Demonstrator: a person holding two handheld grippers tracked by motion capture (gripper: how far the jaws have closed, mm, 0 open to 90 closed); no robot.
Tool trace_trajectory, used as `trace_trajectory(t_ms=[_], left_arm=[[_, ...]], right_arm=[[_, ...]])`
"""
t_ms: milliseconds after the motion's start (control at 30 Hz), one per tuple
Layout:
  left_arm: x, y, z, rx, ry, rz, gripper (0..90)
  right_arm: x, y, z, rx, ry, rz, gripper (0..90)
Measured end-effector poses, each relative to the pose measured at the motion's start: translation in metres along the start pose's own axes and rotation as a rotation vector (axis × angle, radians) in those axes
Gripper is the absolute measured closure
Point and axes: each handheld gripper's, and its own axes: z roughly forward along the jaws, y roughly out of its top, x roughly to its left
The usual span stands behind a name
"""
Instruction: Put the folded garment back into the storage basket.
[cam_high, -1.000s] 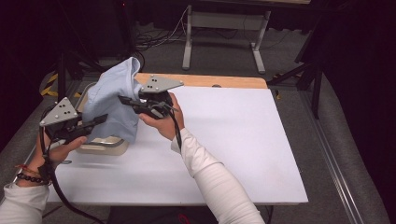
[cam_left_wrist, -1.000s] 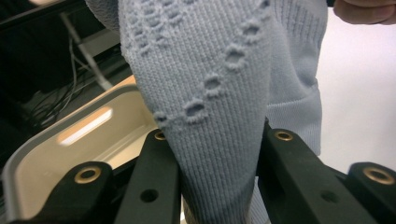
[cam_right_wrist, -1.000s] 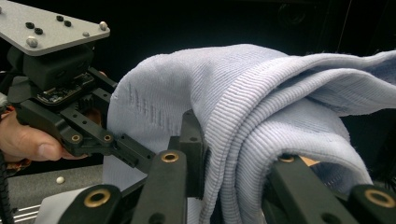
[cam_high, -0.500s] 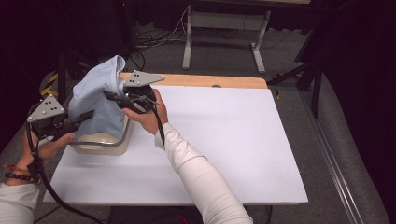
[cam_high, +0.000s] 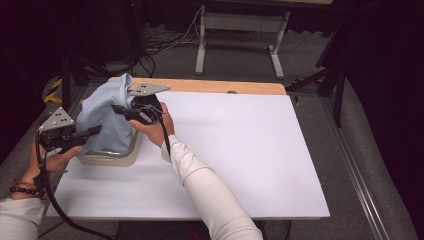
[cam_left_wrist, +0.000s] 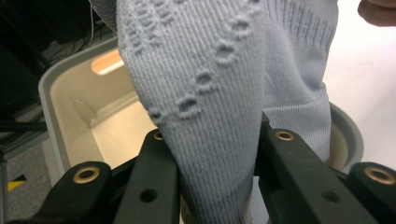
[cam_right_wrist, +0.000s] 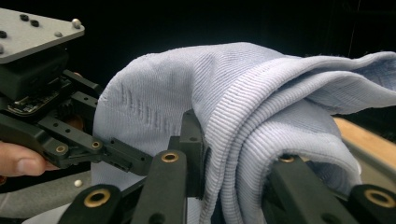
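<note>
A light blue knitted garment (cam_high: 106, 116) hangs bunched over an open beige bin (cam_high: 107, 159) at the table's left. My left gripper (cam_high: 95, 131) is shut on the garment's near left side, and in the left gripper view the knit (cam_left_wrist: 210, 93) is pinched between its jaws (cam_left_wrist: 215, 154) above the bin's hollow (cam_left_wrist: 60, 102). My right gripper (cam_high: 118, 108) is shut on the garment's right side, with folded fabric (cam_right_wrist: 261, 102) squeezed between its jaws (cam_right_wrist: 236, 154). The left gripper (cam_right_wrist: 133, 161) also shows at the left of the right gripper view, biting the same cloth.
The white table top (cam_high: 240, 150) stretches to the right of the bin, with a wooden strip (cam_high: 220, 86) along its far edge. A metal stand (cam_high: 240, 30) and cables lie on the floor beyond. Dark surroundings flank both sides.
Both grippers have carried the garment to the left and downward, so it now hangs lower over the bin. Both grips are unchanged.
</note>
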Motion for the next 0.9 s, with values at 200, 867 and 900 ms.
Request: trace_trajectory(t_ms=[200,867,900], left_arm=[[0.003,-0.004,0.007,0.034,0.006,-0.013,73.5],[0.007,-0.012,0.028,0.135,0.073,-0.033,63.6],[0.008,-0.013,0.029,0.135,0.071,-0.043,60.6]], right_arm=[[-0.01,-0.012,0.009,0.026,0.002,0.06,76.2],[-0.033,-0.037,0.038,0.183,-0.063,0.1,76.2],[-0.034,-0.037,0.039,0.186,-0.065,0.099,76.1]])
